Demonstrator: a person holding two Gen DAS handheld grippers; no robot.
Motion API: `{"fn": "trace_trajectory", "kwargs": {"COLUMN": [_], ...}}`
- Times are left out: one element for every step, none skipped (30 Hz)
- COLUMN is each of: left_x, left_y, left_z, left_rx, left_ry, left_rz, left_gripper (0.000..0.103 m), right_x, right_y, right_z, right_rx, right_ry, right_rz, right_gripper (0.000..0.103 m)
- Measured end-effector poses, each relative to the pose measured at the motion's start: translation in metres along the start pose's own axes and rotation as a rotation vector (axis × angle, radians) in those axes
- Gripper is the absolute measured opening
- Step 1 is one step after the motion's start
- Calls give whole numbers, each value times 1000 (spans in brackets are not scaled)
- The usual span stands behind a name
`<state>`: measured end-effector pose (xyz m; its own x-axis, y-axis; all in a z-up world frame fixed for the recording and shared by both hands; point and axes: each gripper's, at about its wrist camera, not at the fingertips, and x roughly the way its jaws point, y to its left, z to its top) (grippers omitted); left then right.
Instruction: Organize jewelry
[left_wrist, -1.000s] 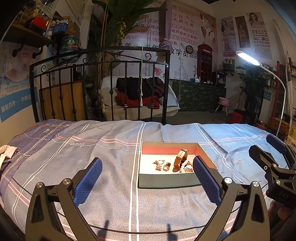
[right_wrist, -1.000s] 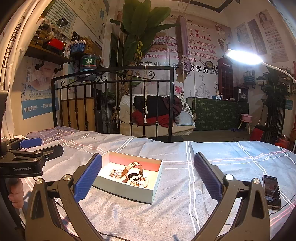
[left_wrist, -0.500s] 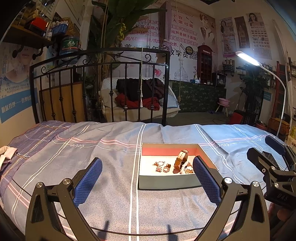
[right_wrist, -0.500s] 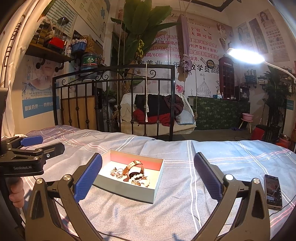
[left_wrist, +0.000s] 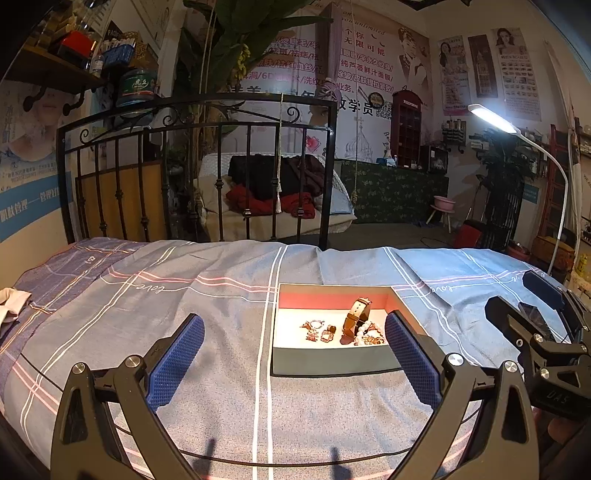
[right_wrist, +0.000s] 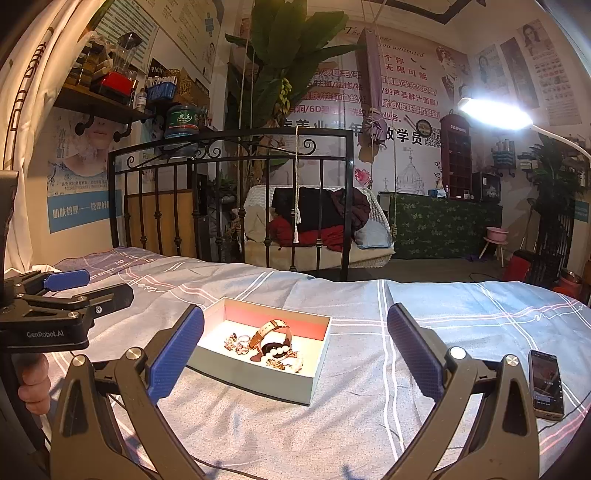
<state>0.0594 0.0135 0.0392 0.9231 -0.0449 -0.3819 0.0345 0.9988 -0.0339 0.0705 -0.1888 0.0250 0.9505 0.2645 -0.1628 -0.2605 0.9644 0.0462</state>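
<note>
a shallow box (right_wrist: 258, 373) sits on the striped bedspread (left_wrist: 184, 295) under the lamp (right_wrist: 493, 112), lit so its contents read clearly. every piece of jewelry (right_wrist: 266, 345) i can see lies inside it: a strapped watch (left_wrist: 357, 314) arched upright, beads and small trinkets bunched beside it. that fits a tidied box or one awaiting sorting. the left gripper (left_wrist: 293, 356) and right gripper (right_wrist: 295, 345) hover short of the box, both spread wide and holding nothing. a phone (right_wrist: 546, 384) lies well to the right.

watch (right_wrist: 271, 328) and beads (right_wrist: 276, 353) in box (right_wrist: 258, 373) on bed (left_wrist: 207, 295) — phone (right_wrist: 545, 384), probably, right.
</note>
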Motion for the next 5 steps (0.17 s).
{"fn": "trace_trajectory", "kwargs": {"left_x": [0, 1, 1, 1, 2], "left_y": [0, 0, -1, 0, 0], "left_z": [0, -1, -1, -2, -2], "left_rx": [0, 2, 4, 4, 0], "left_ry": [0, 0, 0, 2, 4], "left_rz": [-1, 2, 4, 9, 8], "left_gripper": [96, 96, 96, 96, 96], "right_x": [0, 0, 0, 0, 1], "right_y": [0, 0, 0, 0, 0], "right_z": [0, 0, 1, 1, 1], "right_rx": [0, 1, 0, -1, -1], "right_ry": [1, 0, 1, 2, 5], "right_rz": [0, 0, 0, 0, -1], "right_gripper": [98, 98, 98, 98, 98]}}
